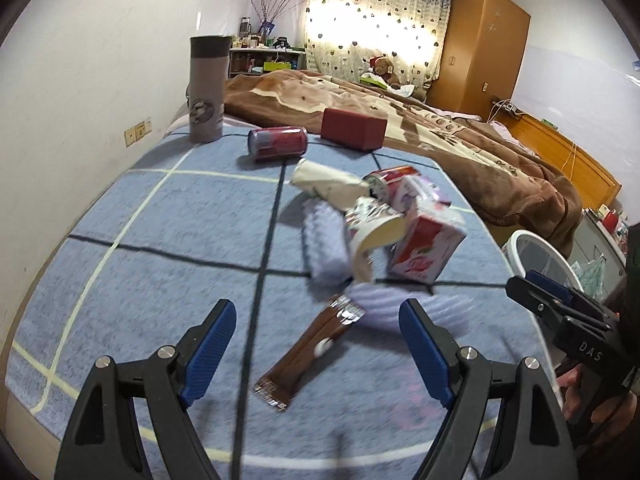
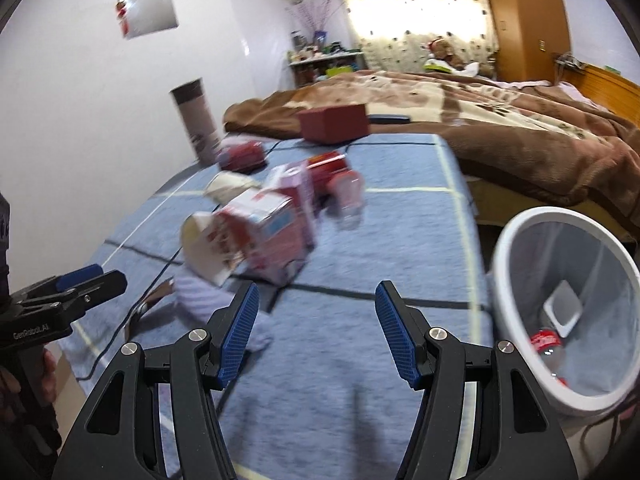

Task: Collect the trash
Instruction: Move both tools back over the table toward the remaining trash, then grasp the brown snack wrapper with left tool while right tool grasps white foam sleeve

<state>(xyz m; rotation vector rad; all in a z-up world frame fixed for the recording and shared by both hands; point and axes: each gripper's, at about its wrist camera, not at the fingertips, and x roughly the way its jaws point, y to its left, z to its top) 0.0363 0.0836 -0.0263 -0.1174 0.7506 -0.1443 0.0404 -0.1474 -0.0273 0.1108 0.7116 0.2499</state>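
Trash lies on a blue checked bed cover [image 1: 160, 264]: a brown snack wrapper [image 1: 310, 354], a pink-and-white carton [image 1: 426, 244], a paper cup [image 1: 374, 236], a crumpled white paper [image 1: 328, 184] and two red cans [image 1: 277, 143] [image 1: 390, 180]. My left gripper [image 1: 316, 354] is open, with the brown wrapper lying between its jaws, below them. My right gripper [image 2: 316, 332] is open and empty, just short of the carton [image 2: 272, 236]. A white bin [image 2: 568, 320] at the right holds a red-labelled bottle [image 2: 546, 346].
A tall grey tumbler [image 1: 208, 88] and a dark red box [image 1: 354, 128] stand at the far end of the cover. A brown blanket [image 1: 460, 136] covers the bed beyond. A light purple cloth [image 1: 324, 240] lies among the trash. A wall is on the left.
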